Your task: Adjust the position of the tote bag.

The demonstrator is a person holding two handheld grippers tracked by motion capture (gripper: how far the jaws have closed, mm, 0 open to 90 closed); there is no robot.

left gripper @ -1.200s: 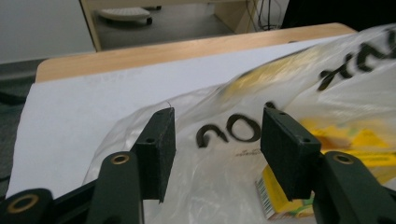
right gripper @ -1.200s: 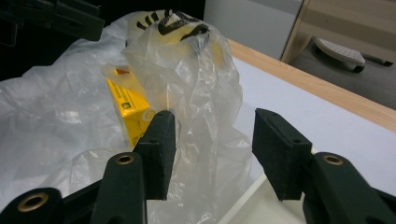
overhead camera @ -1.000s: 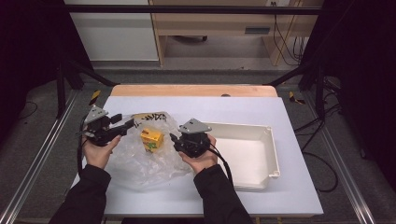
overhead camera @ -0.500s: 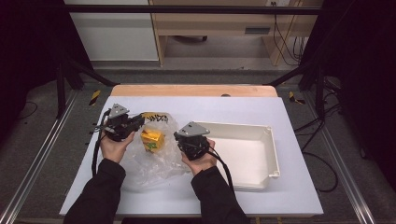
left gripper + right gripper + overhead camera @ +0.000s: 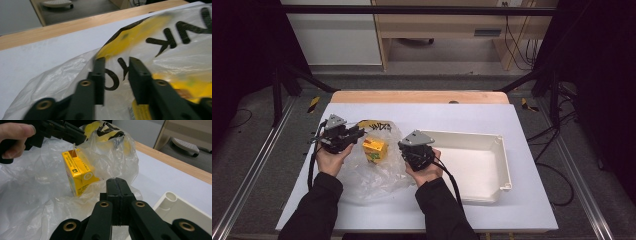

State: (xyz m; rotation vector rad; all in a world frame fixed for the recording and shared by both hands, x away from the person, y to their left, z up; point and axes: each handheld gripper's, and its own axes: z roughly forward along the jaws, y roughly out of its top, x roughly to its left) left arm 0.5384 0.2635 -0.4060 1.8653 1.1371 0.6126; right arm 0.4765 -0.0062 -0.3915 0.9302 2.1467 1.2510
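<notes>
The right gripper [image 5: 117, 182] has its jaws pressed together; whether a fold of the clear plastic bag [image 5: 377, 170] is pinched between them cannot be told, though the film bunches right at their tips. The left gripper [image 5: 114, 63] has its jaws apart, and they have just been opening; the printed yellow-and-black part of the bag lies in the gap, with the pads not pressing on it.

Just past the right tips, inside the bag, stands a yellow drink carton [image 5: 78, 171], upright and a little tilted. In the high view the carton [image 5: 374, 149] sits between the two grippers, the left one [image 5: 357, 135] near the bag's printed upper edge, the right one [image 5: 409, 150] at its right side.

A white tray [image 5: 504, 165] lies just beside the right hand [image 5: 424, 172], its near corner close to the bag. The white tabletop [image 5: 452, 115] beyond bag and tray is bare up to the wooden strip [image 5: 419, 96] along the far edge, and bare left of the left hand [image 5: 329, 160].
</notes>
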